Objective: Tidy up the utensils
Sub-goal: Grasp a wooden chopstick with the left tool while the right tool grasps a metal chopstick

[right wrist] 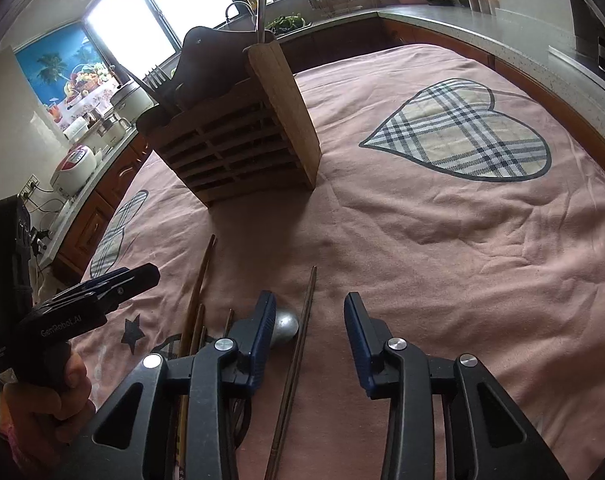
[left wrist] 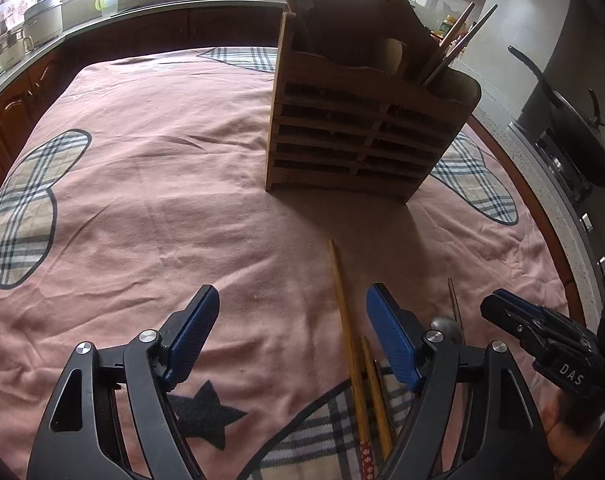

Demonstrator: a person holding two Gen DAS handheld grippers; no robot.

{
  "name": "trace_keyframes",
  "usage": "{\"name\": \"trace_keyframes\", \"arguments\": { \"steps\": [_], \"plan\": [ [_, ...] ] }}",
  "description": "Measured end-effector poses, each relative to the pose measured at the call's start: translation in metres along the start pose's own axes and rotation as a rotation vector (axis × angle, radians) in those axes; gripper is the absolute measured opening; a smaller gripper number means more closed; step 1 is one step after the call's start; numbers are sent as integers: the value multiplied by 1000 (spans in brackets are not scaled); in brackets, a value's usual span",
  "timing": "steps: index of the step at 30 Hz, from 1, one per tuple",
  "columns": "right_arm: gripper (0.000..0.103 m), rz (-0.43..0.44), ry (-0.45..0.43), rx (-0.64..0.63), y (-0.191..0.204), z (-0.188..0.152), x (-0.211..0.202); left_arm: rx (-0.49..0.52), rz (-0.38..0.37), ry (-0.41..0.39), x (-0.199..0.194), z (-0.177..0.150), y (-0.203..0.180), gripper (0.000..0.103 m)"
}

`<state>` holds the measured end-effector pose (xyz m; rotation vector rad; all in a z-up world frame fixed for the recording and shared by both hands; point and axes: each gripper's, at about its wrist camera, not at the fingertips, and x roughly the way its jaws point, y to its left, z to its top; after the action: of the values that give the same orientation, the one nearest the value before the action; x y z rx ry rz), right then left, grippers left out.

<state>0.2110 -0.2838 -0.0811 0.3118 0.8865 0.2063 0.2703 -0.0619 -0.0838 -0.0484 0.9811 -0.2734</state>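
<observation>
A wooden slatted utensil holder (left wrist: pixel 354 136) stands on the pink cloth; it also shows in the right wrist view (right wrist: pixel 238 144), holding forks (right wrist: pixel 158 78) and chopsticks (left wrist: pixel 458 44). Loose chopsticks (left wrist: pixel 348 320) and a metal spoon (left wrist: pixel 448 326) lie on the cloth in front. My left gripper (left wrist: pixel 292 320) is open and empty, just left of the chopsticks. My right gripper (right wrist: pixel 308 312) is open and empty, low over a dark chopstick (right wrist: pixel 298 344), with the spoon bowl (right wrist: pixel 284 326) by its left finger. Other chopsticks (right wrist: pixel 196 304) lie further left.
The pink cloth (right wrist: pixel 442 240) with plaid hearts covers the table. Kitchen counters with appliances (right wrist: pixel 76 164) surround it. A pan on a stove (left wrist: pixel 574 132) is at the right in the left wrist view. The left gripper (right wrist: pixel 102 292) shows in the right wrist view.
</observation>
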Motion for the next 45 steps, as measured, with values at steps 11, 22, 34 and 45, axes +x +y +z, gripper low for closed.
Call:
{"name": "trace_keyframes", "arguments": {
  "steps": [11,22,34,45],
  "plan": [
    [31,-19,36,-30,4,13,22,127,24,61,34,4,-15,16],
    [27,-101,107,-151,23,10,42,64,-84,114,16,-13,21,11],
    [6,-141,127,-219,31,17,49,152,-6,101,24,-5,2,9],
    [4,-27,50,-147,26,20,8,116,-45,46,-22,-9,10,5]
  ]
}}
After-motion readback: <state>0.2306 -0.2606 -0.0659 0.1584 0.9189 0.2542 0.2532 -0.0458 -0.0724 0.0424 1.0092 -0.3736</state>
